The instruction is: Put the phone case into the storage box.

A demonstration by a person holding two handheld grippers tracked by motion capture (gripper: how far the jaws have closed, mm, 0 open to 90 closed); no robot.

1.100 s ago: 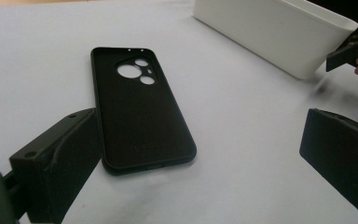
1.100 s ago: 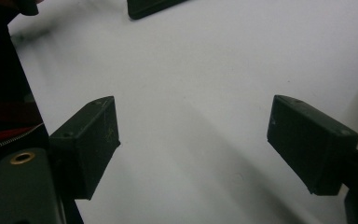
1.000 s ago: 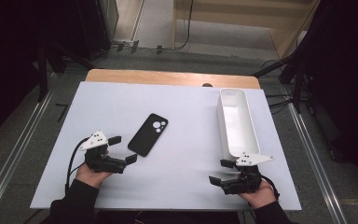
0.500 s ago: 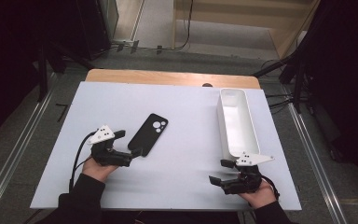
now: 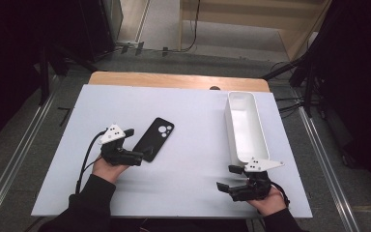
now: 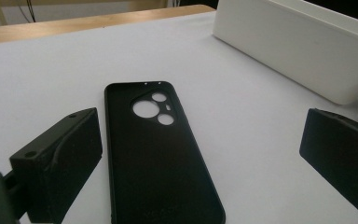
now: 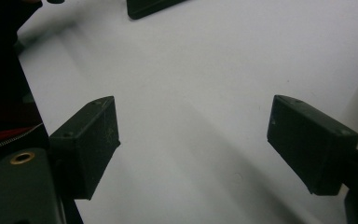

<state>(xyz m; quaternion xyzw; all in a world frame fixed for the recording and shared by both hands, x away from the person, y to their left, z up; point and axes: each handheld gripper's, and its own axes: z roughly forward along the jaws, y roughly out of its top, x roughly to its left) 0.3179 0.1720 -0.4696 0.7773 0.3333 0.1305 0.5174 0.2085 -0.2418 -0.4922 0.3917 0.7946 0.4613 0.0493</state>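
your left gripper (image 5: 134,145) has closed in on the phone case (image 5: 154,138), jaws now spread astride its near end without touching, while your right gripper (image 5: 229,178), open and empty, waits well apart beside the white tray (image 5: 235,140).

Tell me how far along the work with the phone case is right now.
Early stage. Nothing looks finished: the black phone case lies flat on the white table, and the white bin at the right looks empty. In hand: the left gripper has its open jaws around the case's near end, not gripping it. The right gripper is open over bare table. Left: closing on the case and lifting it.
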